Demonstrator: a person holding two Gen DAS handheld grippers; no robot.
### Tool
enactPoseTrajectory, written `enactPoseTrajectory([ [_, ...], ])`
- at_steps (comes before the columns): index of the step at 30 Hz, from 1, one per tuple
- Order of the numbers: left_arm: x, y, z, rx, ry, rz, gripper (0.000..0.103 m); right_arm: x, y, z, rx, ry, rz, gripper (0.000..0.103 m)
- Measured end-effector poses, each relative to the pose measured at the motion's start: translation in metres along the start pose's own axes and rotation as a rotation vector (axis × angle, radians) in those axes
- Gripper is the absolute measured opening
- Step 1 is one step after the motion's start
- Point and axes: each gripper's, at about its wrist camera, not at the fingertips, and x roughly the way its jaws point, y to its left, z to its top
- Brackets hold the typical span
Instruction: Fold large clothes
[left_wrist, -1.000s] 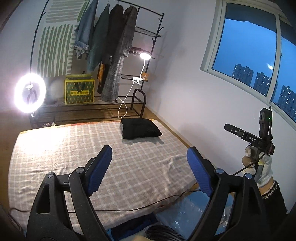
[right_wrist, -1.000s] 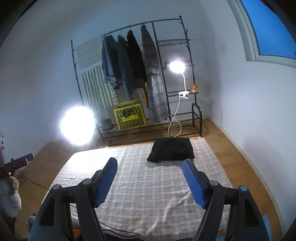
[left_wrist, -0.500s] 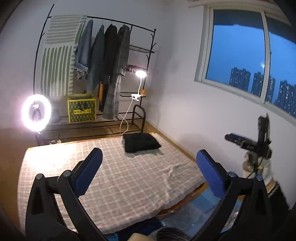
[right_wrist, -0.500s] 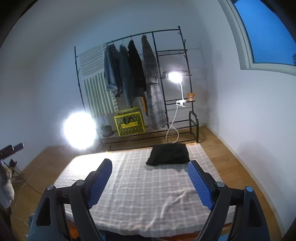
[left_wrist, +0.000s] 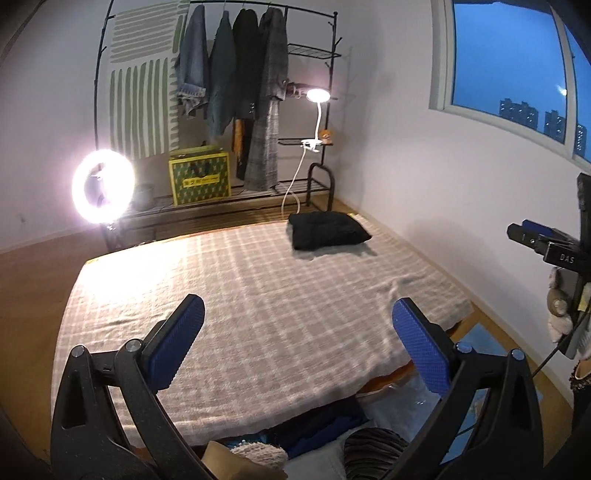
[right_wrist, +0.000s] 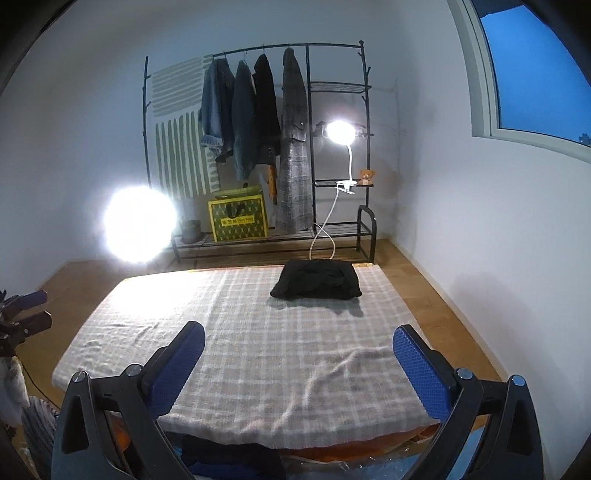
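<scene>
A folded black garment (left_wrist: 328, 229) lies at the far right end of the checked bed cover (left_wrist: 258, 295); it also shows in the right wrist view (right_wrist: 316, 283). My left gripper (left_wrist: 299, 343) is open and empty, held above the near edge of the bed. My right gripper (right_wrist: 301, 363) is open and empty too, above the near edge. The right gripper shows at the right edge of the left wrist view (left_wrist: 546, 243). Dark blue clothes (left_wrist: 321, 428) lie in a pile below the bed's near edge.
A clothes rack (right_wrist: 258, 122) with several hanging jackets stands beyond the bed. A ring light (left_wrist: 103, 186) glows at the left, a clip lamp (right_wrist: 340, 133) on the rack's shelves. A yellow box (right_wrist: 238, 218) sits on the low shelf. White wall and window at right.
Both grippers have risen and pulled back from the bed, so more of the room shows. The left gripper's jaws have opened wider. The black garment has not moved.
</scene>
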Motion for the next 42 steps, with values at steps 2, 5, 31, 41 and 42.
enactPoseTrajectory([
  [2, 0.001, 0.001, -0.005, 0.008, -0.015, 0.030, 0.103, 0.003, 0.007, -0.005, -0.021, -0.006, -0.022, 0.103],
  [5, 0.005, 0.004, -0.009, 0.010, -0.030, 0.047, 0.103, 0.008, 0.016, -0.011, -0.043, -0.008, -0.036, 0.103],
  [31, 0.068, 0.028, -0.043, -0.001, 0.003, 0.076, 0.103, 0.069, 0.042, -0.067, 0.043, 0.059, -0.080, 0.103],
  [41, 0.068, 0.032, -0.043, -0.012, 0.007, 0.074, 0.103, 0.070, 0.054, -0.064, 0.018, 0.048, -0.068, 0.103],
  [42, 0.068, 0.031, -0.043, -0.012, 0.006, 0.075, 0.103, 0.071, 0.054, -0.064, 0.020, 0.049, -0.066, 0.103],
])
